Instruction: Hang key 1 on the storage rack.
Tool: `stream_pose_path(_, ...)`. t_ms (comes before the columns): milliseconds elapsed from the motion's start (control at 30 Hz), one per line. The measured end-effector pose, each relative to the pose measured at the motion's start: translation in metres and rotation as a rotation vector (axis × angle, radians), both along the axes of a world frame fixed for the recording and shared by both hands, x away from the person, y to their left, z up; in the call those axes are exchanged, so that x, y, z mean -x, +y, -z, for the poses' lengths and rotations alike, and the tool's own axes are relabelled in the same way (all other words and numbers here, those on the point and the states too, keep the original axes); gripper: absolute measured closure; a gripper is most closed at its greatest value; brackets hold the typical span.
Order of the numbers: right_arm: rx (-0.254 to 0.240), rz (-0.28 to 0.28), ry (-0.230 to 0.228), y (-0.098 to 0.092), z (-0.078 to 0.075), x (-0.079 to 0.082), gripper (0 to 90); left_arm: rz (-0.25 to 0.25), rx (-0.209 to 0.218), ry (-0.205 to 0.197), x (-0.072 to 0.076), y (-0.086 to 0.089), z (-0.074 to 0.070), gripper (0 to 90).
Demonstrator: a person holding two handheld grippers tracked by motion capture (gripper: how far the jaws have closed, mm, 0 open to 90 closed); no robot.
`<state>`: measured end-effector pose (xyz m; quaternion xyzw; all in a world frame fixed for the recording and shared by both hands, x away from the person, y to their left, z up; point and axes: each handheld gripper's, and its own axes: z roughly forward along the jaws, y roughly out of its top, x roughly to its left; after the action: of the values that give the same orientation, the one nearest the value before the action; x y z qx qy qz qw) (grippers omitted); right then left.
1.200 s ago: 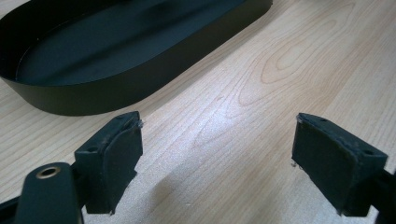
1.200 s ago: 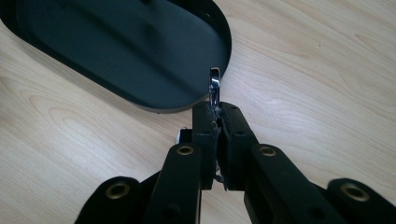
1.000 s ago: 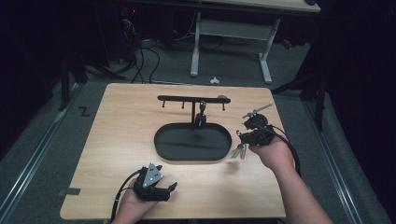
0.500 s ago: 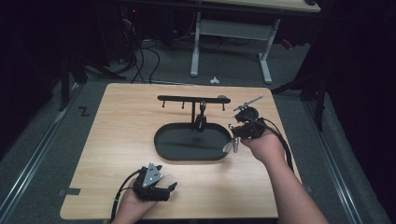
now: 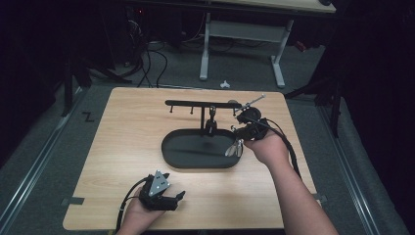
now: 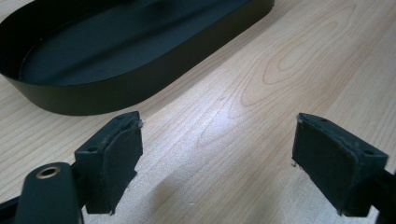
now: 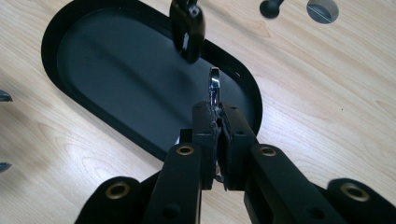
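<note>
Jaws of our right gripper [image 7: 216,122] pinch a shiny metal utensil [image 7: 214,86] above the black oval tray [image 5: 171,152], beside its stand [image 5: 205,113]; our left gripper [image 6: 217,158] rests spread over the wooden table [image 5: 127,122].

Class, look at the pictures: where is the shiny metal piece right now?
The shiny metal piece is pinched in the right gripper, over the right end of the black oval tray, near the stand's upright post.
</note>
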<state>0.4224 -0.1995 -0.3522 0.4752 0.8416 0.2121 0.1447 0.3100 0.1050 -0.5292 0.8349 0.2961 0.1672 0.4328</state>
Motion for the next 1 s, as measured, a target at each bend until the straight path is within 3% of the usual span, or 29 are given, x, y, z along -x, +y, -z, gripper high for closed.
stream_pose_path(1000,-0.004,0.019,-0.031,0.0,-0.019,-0.022,86.4,0.001,-0.004,0.008,-0.001,0.001,0.001,16.6)
